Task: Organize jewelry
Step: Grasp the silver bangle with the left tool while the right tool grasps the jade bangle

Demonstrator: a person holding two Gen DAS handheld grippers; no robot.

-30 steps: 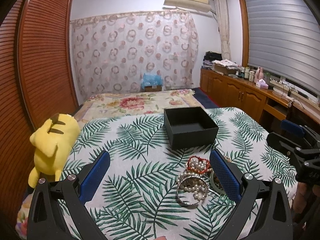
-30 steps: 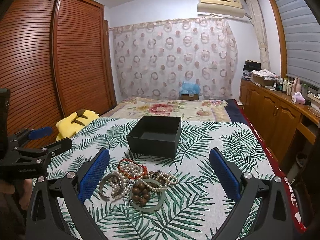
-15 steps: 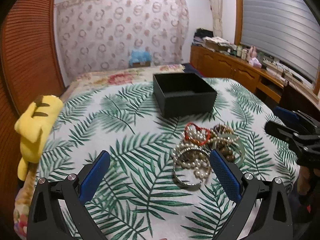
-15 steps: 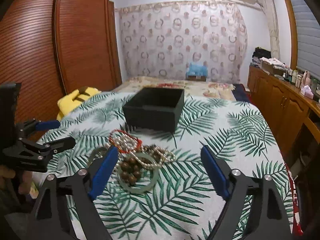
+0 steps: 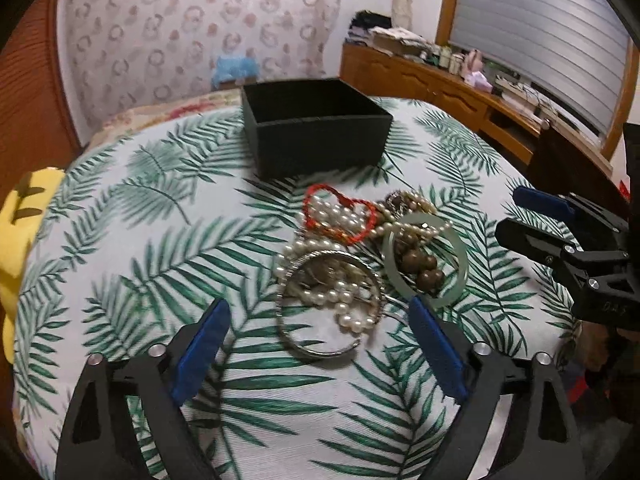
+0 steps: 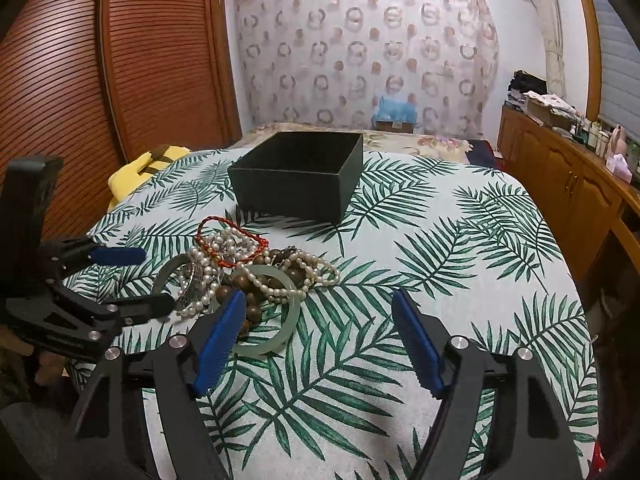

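Observation:
A tangle of jewelry lies on the leaf-print cloth (image 5: 140, 240) in front of an open black box (image 5: 316, 132). It holds a silver bangle (image 5: 328, 304), pearl strands (image 5: 348, 316), a red cord bracelet (image 5: 340, 216), a jade bangle (image 5: 426, 258) and brown wooden beads (image 5: 424, 268). My left gripper (image 5: 318, 316) hovers over the silver bangle. Its jaws are closing, and the pads touch nothing. My right gripper (image 6: 320, 304) is beside the pile. Its left finger stands over the jade bangle (image 6: 276, 340), and its jaws are closing on nothing. Each gripper shows in the other's view: the right gripper (image 5: 532, 216) and the left gripper (image 6: 136, 280).
A yellow plush toy (image 5: 16, 248) sits at the cloth's left edge. Slatted wooden wardrobe doors (image 6: 100, 80) stand to the left. A wooden cabinet (image 5: 440, 88) with clutter on top runs along the right wall. A flowered bed lies beyond the black box (image 6: 300, 176).
Both grippers have sunk and tipped down toward the jewelry pile, which now looks larger and nearer. Both pairs of jaws have narrowed a little.

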